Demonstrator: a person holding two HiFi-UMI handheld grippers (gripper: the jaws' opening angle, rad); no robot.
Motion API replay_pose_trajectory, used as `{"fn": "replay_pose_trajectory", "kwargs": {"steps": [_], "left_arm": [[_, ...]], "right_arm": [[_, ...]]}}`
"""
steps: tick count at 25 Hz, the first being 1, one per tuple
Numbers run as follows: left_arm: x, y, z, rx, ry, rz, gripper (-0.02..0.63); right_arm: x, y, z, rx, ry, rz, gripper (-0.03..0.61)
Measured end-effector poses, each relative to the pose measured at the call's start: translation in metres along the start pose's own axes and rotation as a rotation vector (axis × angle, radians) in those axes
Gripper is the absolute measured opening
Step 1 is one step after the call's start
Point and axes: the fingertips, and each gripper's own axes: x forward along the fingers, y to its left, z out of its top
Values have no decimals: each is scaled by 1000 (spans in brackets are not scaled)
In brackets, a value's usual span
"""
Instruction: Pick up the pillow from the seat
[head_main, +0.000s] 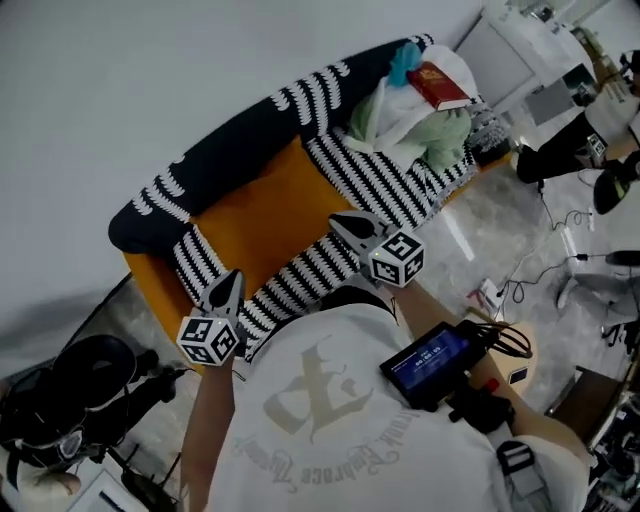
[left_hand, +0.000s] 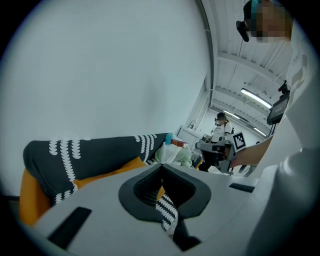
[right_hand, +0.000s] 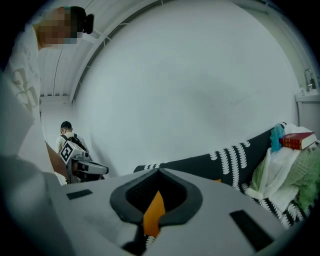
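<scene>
While both tongs are shut with nothing between them, we are in the approach: the pillow (head_main: 265, 215) is not yet gripped. We take the flat orange square to be the pillow. It lies on the striped seat (head_main: 390, 185) against the dark back of the sofa (head_main: 230, 150), well apart from the pile (head_main: 410, 125) of cloth at the far end.

Our left tongs (head_main: 232, 282) hang over the striped front strip near the pillow's left front corner. Our right tongs (head_main: 342, 222) point at its right front corner. We cannot tell whether either tip touches the fabric.

Next, we judge, both tongs must open before they go any nearer, since shut tips would only push the pillow back. Each then needs an edge between its jaws, one at either front corner, biting deep enough that the soft cover does not slip out. With both closed on it, we lift evenly so the pillow comes off the seat without sagging or dragging.
</scene>
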Motion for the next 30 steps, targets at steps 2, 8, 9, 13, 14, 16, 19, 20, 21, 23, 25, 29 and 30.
{"fn": "replay_pose_trajectory", "kwargs": {"steps": [2, 8, 9, 13, 14, 16, 19, 20, 21, 23, 25, 29, 30], "left_arm": [[11, 2, -2, -3, 23, 13, 9], [37, 11, -6, -20, 81, 88, 9], [40, 14, -5, -33, 85, 103, 9], [52, 31, -3, -95, 98, 164, 9], [52, 34, -4, -113, 100, 179, 9], [47, 38, -9, -143, 101, 203, 9], [27, 37, -25, -166, 99, 229, 9], [20, 36, -30, -173, 98, 237, 9], [16, 36, -33, -180, 96, 243, 9], [16, 42, -36, -196, 95, 249, 9], [25, 49, -40, -213, 104, 252, 9], [47, 62, -62, -253, 139, 249, 9], [49, 67, -68, -257, 150, 249, 9]], "right_arm": [[3, -14, -11, 10, 32, -2, 14], [27, -51, -34, 29, 137, 53, 14], [32, -56, -37, 30, 155, 63, 14], [56, -77, -47, 39, 236, 110, 14], [61, -79, -51, 41, 257, 124, 14], [67, -78, -59, 41, 290, 142, 14], [69, -66, -72, 40, 309, 149, 14], [70, -62, -75, 42, 315, 149, 14], [71, -60, -78, 44, 321, 150, 14], [77, -63, -81, 48, 337, 147, 14], [83, -72, -87, 51, 358, 142, 14], [89, -89, -101, 52, 397, 131, 14], [93, -89, -106, 53, 403, 129, 14]]}}
